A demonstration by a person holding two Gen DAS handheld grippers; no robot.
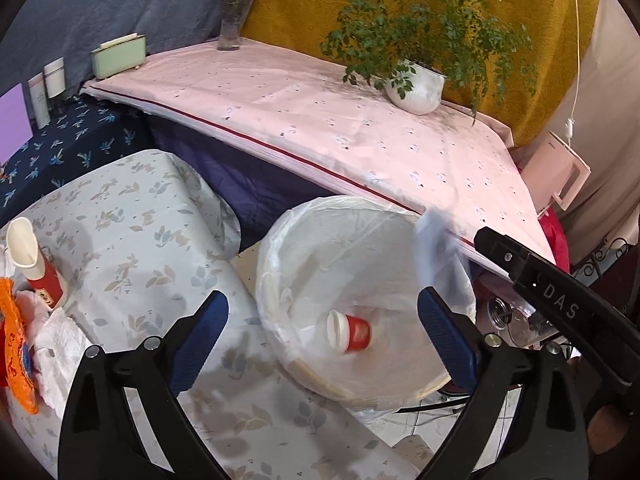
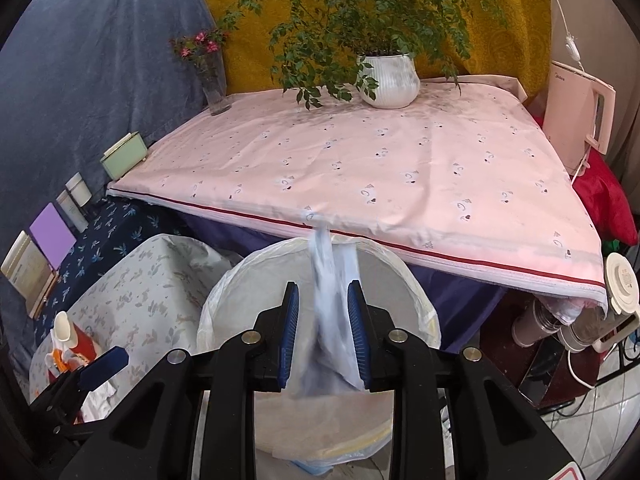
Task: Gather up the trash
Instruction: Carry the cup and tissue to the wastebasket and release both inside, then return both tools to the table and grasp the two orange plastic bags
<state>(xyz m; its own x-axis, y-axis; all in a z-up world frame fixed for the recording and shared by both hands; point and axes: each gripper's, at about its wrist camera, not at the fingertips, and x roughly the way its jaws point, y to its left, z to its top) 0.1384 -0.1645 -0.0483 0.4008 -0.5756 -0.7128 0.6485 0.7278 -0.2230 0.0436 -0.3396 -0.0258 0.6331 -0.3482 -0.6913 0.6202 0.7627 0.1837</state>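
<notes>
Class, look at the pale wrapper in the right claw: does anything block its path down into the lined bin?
Nothing visible does. The wrapper hangs between the right claw's pads directly above the bin's open mouth.

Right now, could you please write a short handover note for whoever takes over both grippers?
Left gripper: open, empty, above the bin.
Right gripper: over the bin, with a pale wrapper between its pads; the blur hides whether they still press it.
Done: one red cup lies inside the bin.
Left: make sure the wrapper lands in the bin, then collect the second red cup, the white tissue and the orange packet from the leaf-print table beside the bin.
</notes>
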